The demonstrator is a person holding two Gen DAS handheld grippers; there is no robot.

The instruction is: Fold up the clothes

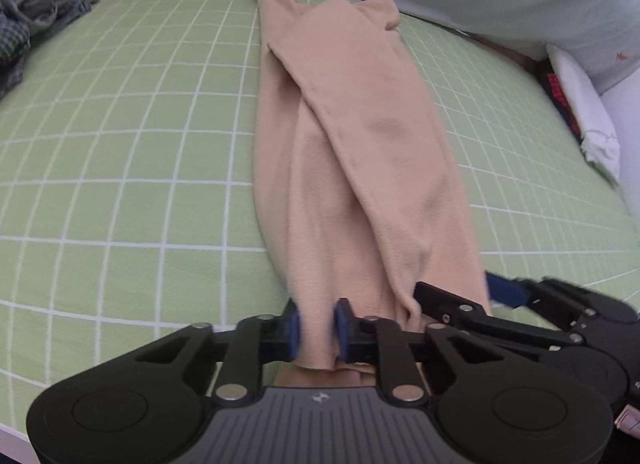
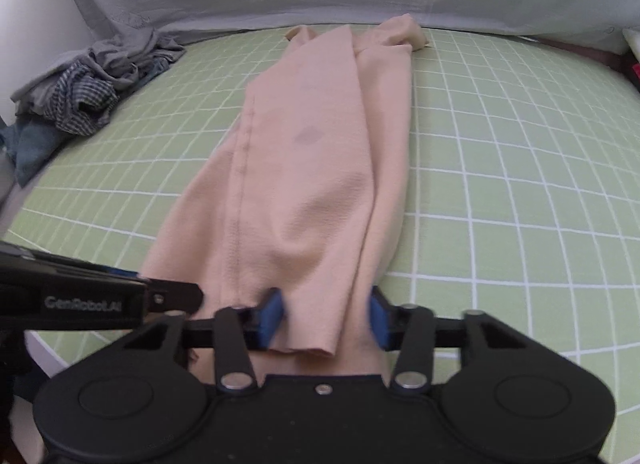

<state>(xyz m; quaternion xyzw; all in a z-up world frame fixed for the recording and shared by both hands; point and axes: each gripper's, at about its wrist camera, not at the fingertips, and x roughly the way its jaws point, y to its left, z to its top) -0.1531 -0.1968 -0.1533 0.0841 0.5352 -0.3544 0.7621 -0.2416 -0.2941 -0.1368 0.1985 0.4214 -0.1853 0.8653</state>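
A peach garment [image 1: 360,151] lies lengthwise down the middle of the green checked bed [image 1: 120,143], folded narrow. The left gripper [image 1: 318,326] has its jaws pinched on the near hem. Just right of it, the right gripper [image 2: 326,318] has wider-set jaws around a thicker bunch of that hem; whether its pads press is unclear.

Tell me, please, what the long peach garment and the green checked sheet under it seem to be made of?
The long peach garment looks like soft matte fleece or brushed knit: a fuzzy surface, thick rounded folds, no sheen. The green checked sheet with white grid lines looks like a thin, smooth woven fabric, perhaps cotton; it lies flat, and the weave is too fine to confirm.
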